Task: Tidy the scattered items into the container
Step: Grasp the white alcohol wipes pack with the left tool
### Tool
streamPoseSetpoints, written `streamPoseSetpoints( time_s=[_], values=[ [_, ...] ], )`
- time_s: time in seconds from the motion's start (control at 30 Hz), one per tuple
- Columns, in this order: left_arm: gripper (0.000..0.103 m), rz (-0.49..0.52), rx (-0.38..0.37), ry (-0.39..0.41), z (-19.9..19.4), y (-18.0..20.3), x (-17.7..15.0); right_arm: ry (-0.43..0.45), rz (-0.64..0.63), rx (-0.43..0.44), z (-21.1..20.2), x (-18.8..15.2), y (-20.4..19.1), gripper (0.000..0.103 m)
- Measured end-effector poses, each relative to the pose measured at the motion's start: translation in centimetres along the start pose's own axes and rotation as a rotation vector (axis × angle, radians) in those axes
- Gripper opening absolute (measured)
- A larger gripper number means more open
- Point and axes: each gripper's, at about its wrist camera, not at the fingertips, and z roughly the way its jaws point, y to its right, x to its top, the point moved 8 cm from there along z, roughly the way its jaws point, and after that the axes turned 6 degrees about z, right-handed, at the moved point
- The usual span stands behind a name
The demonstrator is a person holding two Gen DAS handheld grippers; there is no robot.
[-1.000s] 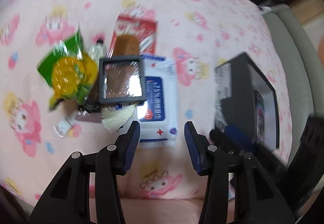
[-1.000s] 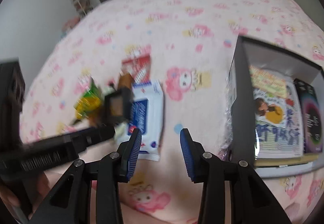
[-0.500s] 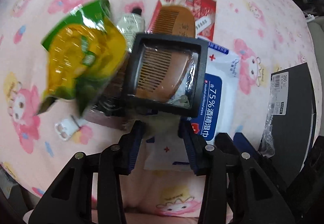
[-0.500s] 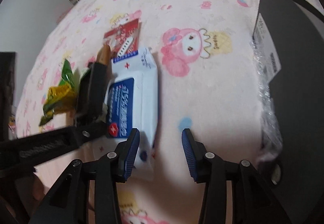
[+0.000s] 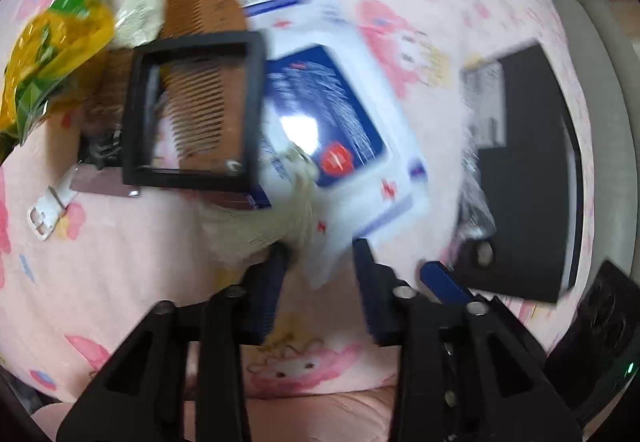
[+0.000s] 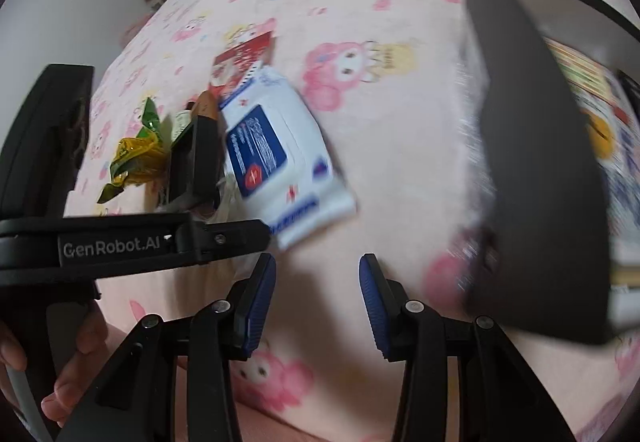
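- Left wrist view: the left gripper (image 5: 320, 266) pinches a corner of the wet-wipes pack (image 5: 336, 138).
- The right gripper (image 6: 318, 296) hangs spread and empty beside the black box (image 6: 532, 162).

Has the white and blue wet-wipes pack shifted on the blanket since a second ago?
Yes. The white and blue wet-wipes pack has rotated, its near end swinging right, away from the black square-framed magnifier and toward the black storage box.

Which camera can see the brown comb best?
The left wrist view. There the wooden comb faces the camera, its teeth showing through the black square frame. In the right wrist view only its brown tip peeks out behind that frame.
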Motion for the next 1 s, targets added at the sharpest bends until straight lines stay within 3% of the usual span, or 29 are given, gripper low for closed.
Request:
streamPoseSetpoints(
  time_s=[0.13, 0.23, 0.5, 0.63, 0.73, 0.87, 1.0],
  values=[
    [0.028, 0.094, -0.01, 0.019, -0.7, 1.6, -0.3, 0.001, 0.056, -0.011, -0.4, -0.4, 1.4, 0.039],
    [0.028, 0.035, 0.005, 0.069, -1.9, 0.2, 0.6, 0.007, 0.077, -0.015, -0.4, -0.3, 2.0, 0.039],
    [0.028, -0.117, 0.044, 0.104, -3.6, -3.7, 5.0, 0.012, 0.072, -0.001, 0.6, 0.2, 1.7, 0.039],
    [0.028, -0.069, 0.131, 0.13, -3.5, -4.3, 7.9, -0.026, 0.094, -0.003, 1.6, 0.8, 1.0, 0.051],
    [0.028, -0.048, 0.181, 0.14, -3.1, -4.9, 9.2, -0.037, 0.121, -0.008, 1.9, 0.8, 0.9, 0.052],
    [0.03, -0.021, 0.239, 0.15, -2.5, -5.6, 10.9, -0.038, 0.107, 0.064, 1.8, 0.3, -0.8, 0.052],
    [0.03, -0.009, 0.234, 0.118, -1.3, -6.1, 11.3, -0.031, 0.089, 0.066, 3.2, 0.9, -1.2, 0.052]
  ],
)
